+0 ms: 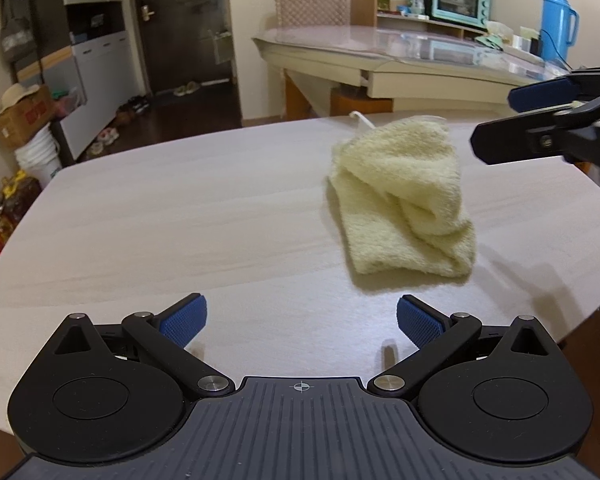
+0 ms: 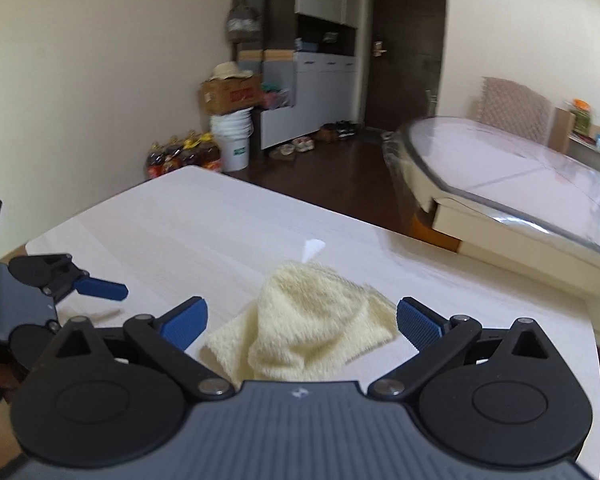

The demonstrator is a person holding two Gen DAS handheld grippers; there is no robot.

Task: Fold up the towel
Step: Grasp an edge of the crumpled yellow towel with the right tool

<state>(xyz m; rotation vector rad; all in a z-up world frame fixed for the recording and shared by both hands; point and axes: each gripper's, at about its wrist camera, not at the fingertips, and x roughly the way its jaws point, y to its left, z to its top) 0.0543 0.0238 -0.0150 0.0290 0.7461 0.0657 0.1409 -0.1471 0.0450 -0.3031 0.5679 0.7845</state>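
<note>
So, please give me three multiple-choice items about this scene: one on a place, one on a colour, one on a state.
1. Where is the towel?
A. on the table
B. on the floor
C. in a gripper

2. What colour is the towel?
A. blue
B. pale yellow
C. grey

3. How is the left gripper?
A. shut on the towel
B. shut, empty
C. open

Answers: 1 A, it lies crumpled on the tabletop; 2 B, its pile is cream yellow; 3 C, its fingers stand wide apart over bare table, as do those of the right gripper.
</note>
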